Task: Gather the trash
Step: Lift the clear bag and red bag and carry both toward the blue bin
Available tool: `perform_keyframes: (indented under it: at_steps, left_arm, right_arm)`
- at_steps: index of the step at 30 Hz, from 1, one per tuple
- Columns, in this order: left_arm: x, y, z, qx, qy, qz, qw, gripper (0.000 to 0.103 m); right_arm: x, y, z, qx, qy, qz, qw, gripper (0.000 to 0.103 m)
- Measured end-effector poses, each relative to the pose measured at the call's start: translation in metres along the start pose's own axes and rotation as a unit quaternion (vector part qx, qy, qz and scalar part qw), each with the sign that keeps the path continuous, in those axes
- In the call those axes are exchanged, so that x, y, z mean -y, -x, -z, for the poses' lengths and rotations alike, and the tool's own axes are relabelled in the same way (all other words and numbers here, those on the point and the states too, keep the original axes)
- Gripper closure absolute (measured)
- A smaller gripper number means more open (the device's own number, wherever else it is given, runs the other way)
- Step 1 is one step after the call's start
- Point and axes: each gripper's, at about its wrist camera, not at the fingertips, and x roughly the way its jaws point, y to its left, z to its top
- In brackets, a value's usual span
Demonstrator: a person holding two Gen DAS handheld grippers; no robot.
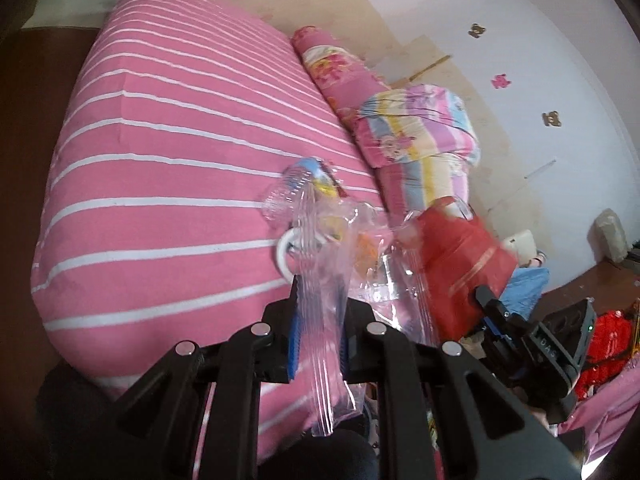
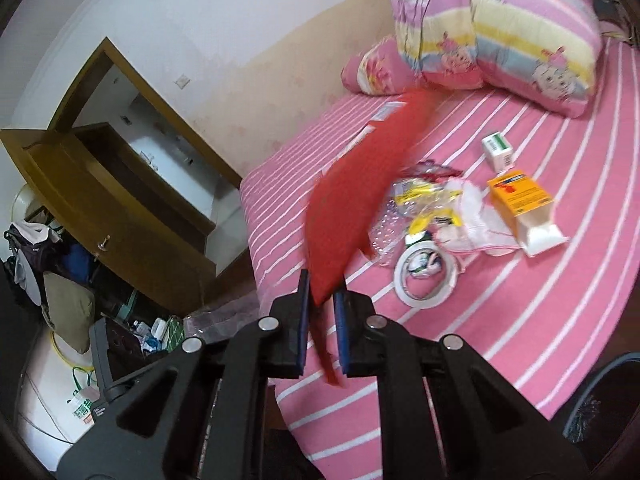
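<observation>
My left gripper (image 1: 318, 300) is clamped on a clear plastic bag (image 1: 320, 264); my right gripper (image 2: 322, 300) pinches a red bag (image 2: 352, 196). Only the right view shows the trash on the striped bed (image 2: 520, 320): tape roll (image 2: 424, 276), orange box (image 2: 520, 194), small white box (image 2: 498, 150), wrappers (image 2: 420, 200). Pillows (image 2: 500, 32) at the head, a wooden door (image 2: 112, 216) beyond.

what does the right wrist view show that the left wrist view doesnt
Only the right wrist view: an orange box, a small white box and an open door.
Only the left wrist view: the left tongs shut on a clear bag, and bear stickers on the wall.
Both: the red bag in the right tongs, the tape roll, the striped bed.
</observation>
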Motion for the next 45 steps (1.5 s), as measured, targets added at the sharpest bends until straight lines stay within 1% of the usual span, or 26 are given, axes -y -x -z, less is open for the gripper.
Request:
perform_keyframes:
  at_steps: [7,11,15,17,20,23,24,26,30,32,35,38,39,43,45]
  left_arm:
    - [0.036,0.013,0.02,0.001,-0.02,0.018,0.9996,0.089]
    - [0.05,0.009,0.031,-0.009,-0.026,0.023,0.9994,0.089]
    - [0.07,0.0,0.046,-0.024,-0.046,0.026,0.9983,0.089]
    - [0.08,-0.008,0.054,-0.034,-0.056,0.027,0.9975,0.089]
    - [0.097,-0.029,0.072,-0.058,-0.073,0.029,0.9952,0.089]
    - [0.11,-0.049,0.089,-0.081,-0.087,0.031,0.9924,0.089]
    - [0.115,-0.058,0.097,-0.091,-0.093,0.031,0.991,0.089]
    - [0.124,-0.075,0.11,-0.111,-0.102,0.032,0.9881,0.089]
    - [0.144,-0.116,0.146,-0.159,-0.126,0.031,0.9787,0.089]
    - [0.154,-0.136,0.163,-0.182,-0.14,0.029,0.9728,0.089]
    - [0.168,-0.167,0.194,-0.221,-0.164,0.027,0.9612,0.089]
    - [0.181,-0.203,0.231,-0.262,-0.195,0.017,0.9451,0.089]
    - [0.183,-0.211,0.239,-0.271,-0.202,0.014,0.9412,0.089]
    - [0.187,-0.255,0.281,-0.316,-0.233,-0.01,0.9197,0.089]
    - [0.194,-0.27,0.293,-0.329,-0.239,-0.015,0.9135,0.089]
  right_arm:
    - [0.008,0.051,0.003,0.028,-0.006,-0.004,1.0,0.093]
    - [0.02,0.075,0.006,0.041,-0.018,-0.007,0.999,0.093]
    - [0.039,0.101,0.012,0.055,-0.025,0.001,0.998,0.093]
    - [0.051,0.116,0.016,0.062,-0.029,0.008,0.998,0.093]
    - [0.074,0.139,0.027,0.073,-0.037,0.027,0.996,0.093]
    - [0.104,0.164,0.041,0.082,-0.056,0.047,0.994,0.093]
    - [0.119,0.175,0.048,0.085,-0.067,0.058,0.992,0.093]
    - [0.138,0.186,0.058,0.086,-0.077,0.076,0.99,0.093]
    - [0.193,0.206,0.09,0.081,-0.122,0.113,0.983,0.093]
    - [0.212,0.212,0.103,0.078,-0.138,0.128,0.979,0.093]
    - [0.244,0.219,0.125,0.066,-0.161,0.158,0.972,0.093]
    - [0.271,0.223,0.148,0.048,-0.176,0.188,0.965,0.093]
    - [0.282,0.223,0.157,0.039,-0.182,0.201,0.962,0.093]
    - [0.308,0.217,0.18,0.011,-0.185,0.236,0.954,0.093]
    - [0.322,0.21,0.191,-0.007,-0.186,0.256,0.949,0.093]
